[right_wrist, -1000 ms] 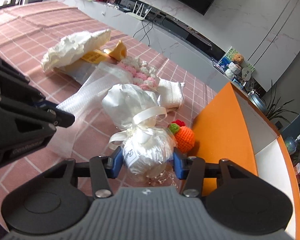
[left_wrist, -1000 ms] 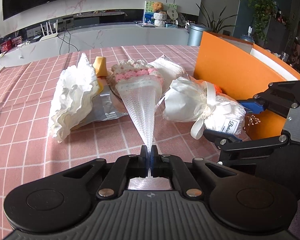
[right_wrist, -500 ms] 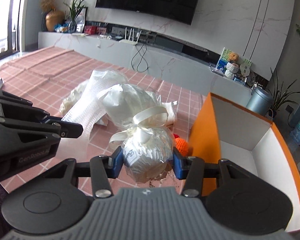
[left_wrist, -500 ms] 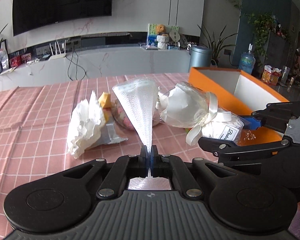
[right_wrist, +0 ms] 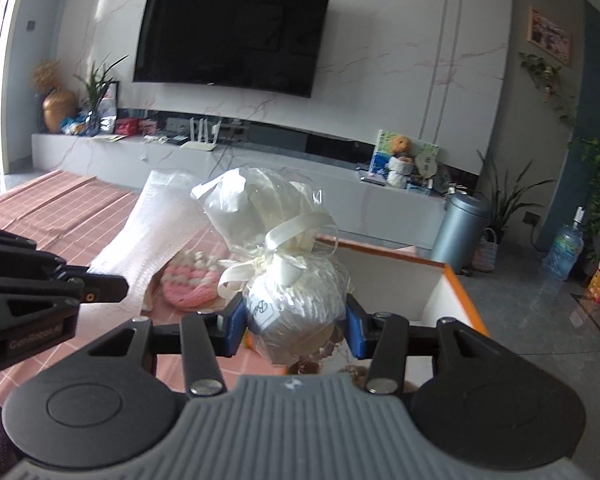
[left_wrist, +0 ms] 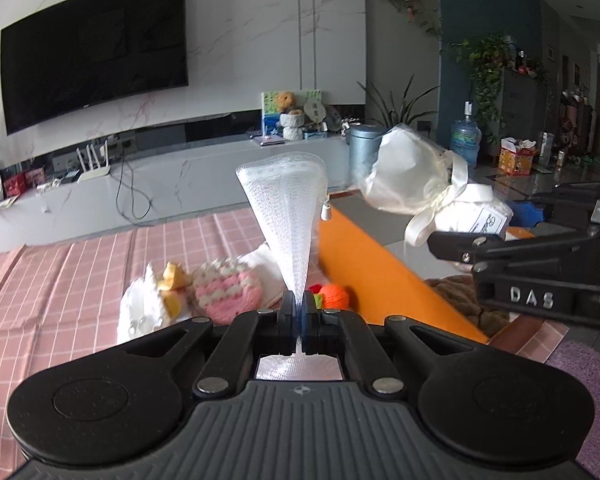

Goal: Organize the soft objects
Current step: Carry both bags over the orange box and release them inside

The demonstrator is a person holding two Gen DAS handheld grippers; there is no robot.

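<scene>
White mesh bag (left_wrist: 288, 216) pinched in tightly closed left gripper (left_wrist: 299, 312), lifted off the table since a second ago | right gripper (right_wrist: 295, 316) clamps wrapped bundle (right_wrist: 296, 300), raised ahead near orange box (right_wrist: 452, 276) | both look ready for boxing

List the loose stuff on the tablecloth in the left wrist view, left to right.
White crumpled paper → yellow piece → pink and white crochet piece → orange crochet ball → orange box.
</scene>
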